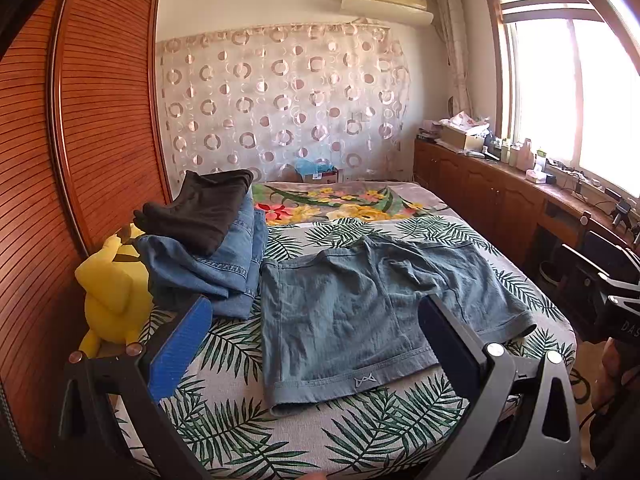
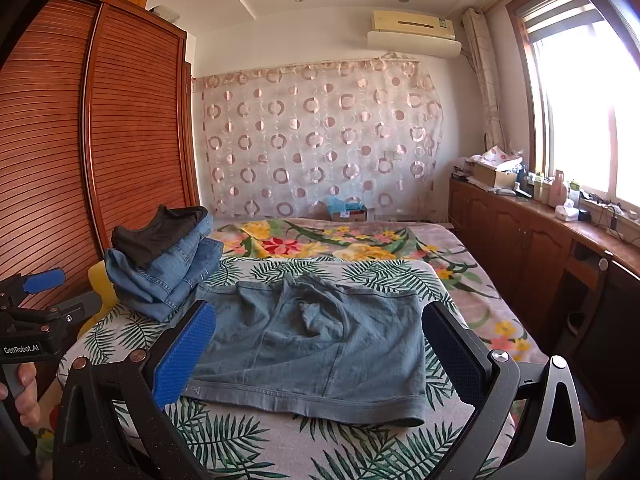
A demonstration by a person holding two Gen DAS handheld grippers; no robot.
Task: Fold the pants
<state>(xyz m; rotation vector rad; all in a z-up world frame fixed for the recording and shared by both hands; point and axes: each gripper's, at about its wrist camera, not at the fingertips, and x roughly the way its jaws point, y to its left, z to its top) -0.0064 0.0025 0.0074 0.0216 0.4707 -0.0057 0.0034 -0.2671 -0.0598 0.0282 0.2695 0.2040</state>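
Both the left hand-held gripper point(image 1: 314, 346) and the right hand-held gripper point(image 2: 320, 354) gape empty over the bed's point(image 2: 360, 452) near edge, where the shorts point(image 2: 308, 344), judged light, limp and best pinched at hem corners, lie flat, "GenRobot.AI" lettering point(image 2: 21, 349) beside them.

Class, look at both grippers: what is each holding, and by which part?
Nothing. The left gripper and right gripper are both open above the blue shorts, gripping no fabric.
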